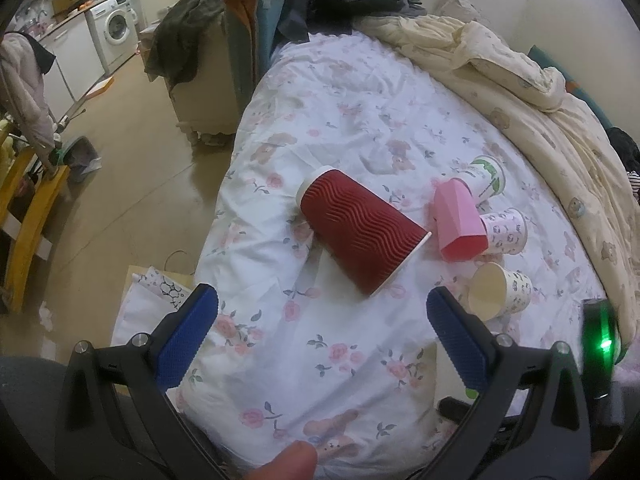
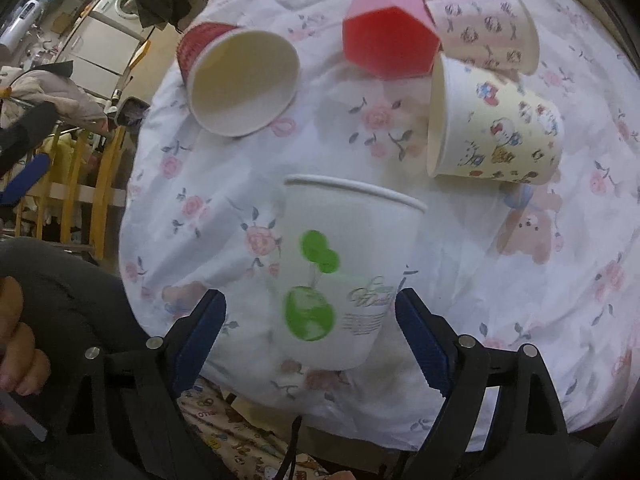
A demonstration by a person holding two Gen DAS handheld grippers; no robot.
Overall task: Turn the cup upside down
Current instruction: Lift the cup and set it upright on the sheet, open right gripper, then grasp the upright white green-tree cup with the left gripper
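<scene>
A white paper cup with green print (image 2: 340,276) stands upright on the flowered bed sheet between the open fingers of my right gripper (image 2: 310,332); the pads do not touch it. A red ribbed cup (image 1: 360,228) lies on its side, also in the right wrist view (image 2: 240,80). A pink faceted cup (image 1: 460,220) lies beside it, also in the right wrist view (image 2: 388,36). My left gripper (image 1: 320,328) is open and empty, just short of the red cup.
A cream cartoon cup (image 2: 496,132) and a pink patterned cup (image 2: 488,28) lie on their sides. Another green-print cup (image 1: 486,178) lies behind the pink one. A cream quilt (image 1: 520,80) is bunched along the far side. The bed's left edge (image 1: 224,200) drops to the floor.
</scene>
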